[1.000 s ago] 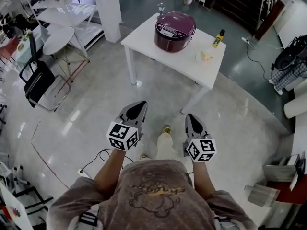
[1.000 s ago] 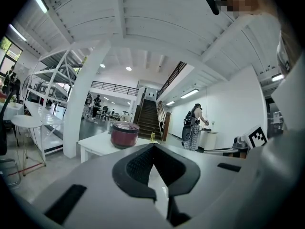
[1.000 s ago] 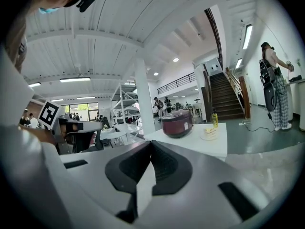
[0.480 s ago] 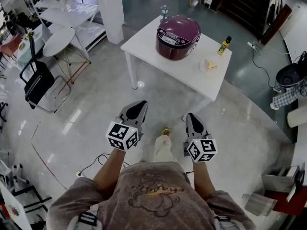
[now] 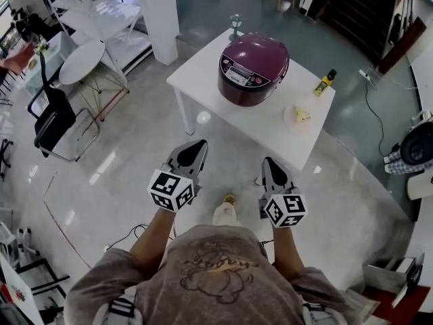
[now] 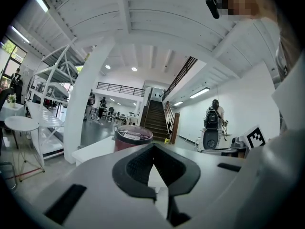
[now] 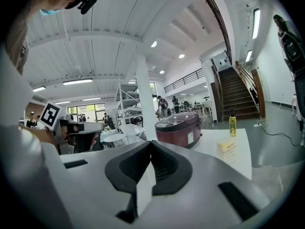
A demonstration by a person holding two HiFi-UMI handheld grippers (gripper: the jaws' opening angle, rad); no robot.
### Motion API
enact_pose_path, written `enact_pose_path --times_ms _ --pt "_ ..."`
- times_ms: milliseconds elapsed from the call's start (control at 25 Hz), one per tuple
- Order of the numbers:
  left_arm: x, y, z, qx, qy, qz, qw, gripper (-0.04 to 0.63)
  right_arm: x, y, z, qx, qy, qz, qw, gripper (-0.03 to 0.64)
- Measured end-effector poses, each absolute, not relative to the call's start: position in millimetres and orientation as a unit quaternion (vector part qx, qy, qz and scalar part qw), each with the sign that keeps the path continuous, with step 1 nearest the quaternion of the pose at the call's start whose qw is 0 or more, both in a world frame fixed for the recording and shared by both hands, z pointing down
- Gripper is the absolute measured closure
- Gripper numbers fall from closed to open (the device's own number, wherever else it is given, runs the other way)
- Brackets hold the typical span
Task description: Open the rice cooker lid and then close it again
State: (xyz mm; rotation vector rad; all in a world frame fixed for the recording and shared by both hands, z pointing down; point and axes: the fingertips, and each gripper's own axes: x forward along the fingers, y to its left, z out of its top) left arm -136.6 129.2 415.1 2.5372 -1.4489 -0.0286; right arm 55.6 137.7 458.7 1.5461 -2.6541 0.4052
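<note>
Nearer now: rice cooker [image 5: 253, 69], upper centre of frame on white table [image 5: 203, 80], lid down. Likely rigid, glossy, slippery; best taken at front latch. Left gripper [image 5: 197, 145] and right gripper [image 5: 269, 163]: jaws pressed together, empty.

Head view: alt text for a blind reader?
A closed maroon rice cooker sits on a white table with a yellow bottle and a plate. The left hand-held gripper and right hand-held gripper hang over the floor, short of it.
</note>
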Motion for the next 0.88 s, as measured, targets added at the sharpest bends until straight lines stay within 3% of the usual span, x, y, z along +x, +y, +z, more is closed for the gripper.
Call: enact_pose_path --times_ms 880 --pt "-98 -47 407 0.838 -0.534 -0.014 0.109 0.575 103 -38 457 0.458 -0.878 0.136 0.026 0.617"
